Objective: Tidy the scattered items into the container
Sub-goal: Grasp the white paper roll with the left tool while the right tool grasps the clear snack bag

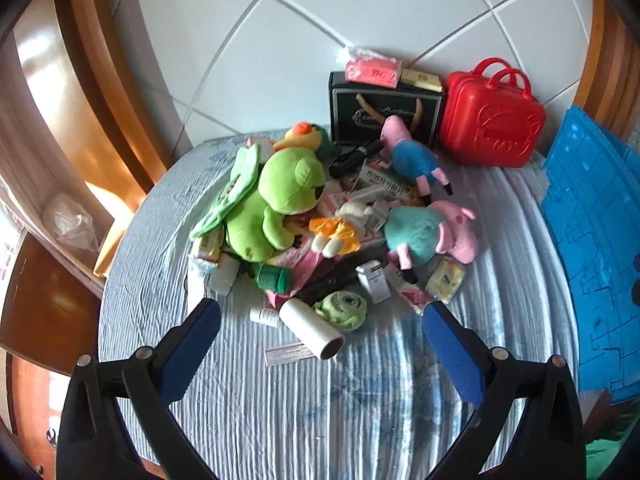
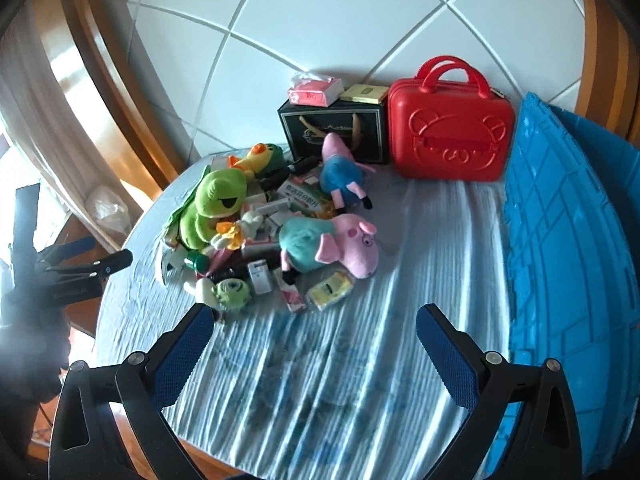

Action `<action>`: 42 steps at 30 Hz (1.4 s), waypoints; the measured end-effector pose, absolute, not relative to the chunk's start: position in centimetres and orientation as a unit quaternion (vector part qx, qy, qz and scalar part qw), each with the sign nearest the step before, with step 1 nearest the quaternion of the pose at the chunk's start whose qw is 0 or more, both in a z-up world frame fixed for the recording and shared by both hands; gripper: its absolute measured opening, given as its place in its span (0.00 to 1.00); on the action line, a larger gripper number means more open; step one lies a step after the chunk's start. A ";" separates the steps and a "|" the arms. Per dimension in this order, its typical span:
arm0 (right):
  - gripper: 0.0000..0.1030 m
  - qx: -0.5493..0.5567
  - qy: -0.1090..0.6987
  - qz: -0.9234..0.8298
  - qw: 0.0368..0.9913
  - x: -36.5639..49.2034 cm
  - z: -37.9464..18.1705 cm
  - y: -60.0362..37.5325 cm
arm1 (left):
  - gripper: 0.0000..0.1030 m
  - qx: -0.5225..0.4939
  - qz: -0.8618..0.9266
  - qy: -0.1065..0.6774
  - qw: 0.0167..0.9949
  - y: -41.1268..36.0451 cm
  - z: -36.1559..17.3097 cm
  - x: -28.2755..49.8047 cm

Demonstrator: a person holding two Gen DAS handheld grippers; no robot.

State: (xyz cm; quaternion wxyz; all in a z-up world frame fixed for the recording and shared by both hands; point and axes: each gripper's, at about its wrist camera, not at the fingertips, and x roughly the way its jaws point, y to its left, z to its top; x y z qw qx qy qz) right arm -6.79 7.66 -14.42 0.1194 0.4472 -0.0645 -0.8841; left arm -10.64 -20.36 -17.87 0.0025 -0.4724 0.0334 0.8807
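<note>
Altogether two pig plushes (image 2: 332,248), one red case (image 2: 450,136).

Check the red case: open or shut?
Shut. The red case stands upright against the wall, its halves together and both handles meeting on top, no gap in either view.

Daylight from left, fisheye bending, slight blur

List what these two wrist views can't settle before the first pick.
- Blue container: cut off by the right edge in both views; its opening is not visible.
- Boxes under the green frog plush: hidden by the pile.
- Box labels: too small.
- Left gripper in right wrist view: blurred, backlit.
</note>
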 end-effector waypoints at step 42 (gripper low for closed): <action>1.00 0.561 -0.027 -0.825 0.067 -15.6 -36.1 0.8 | 0.44 -0.526 0.850 -0.010 -0.020 -25.7 -38.7 -15.3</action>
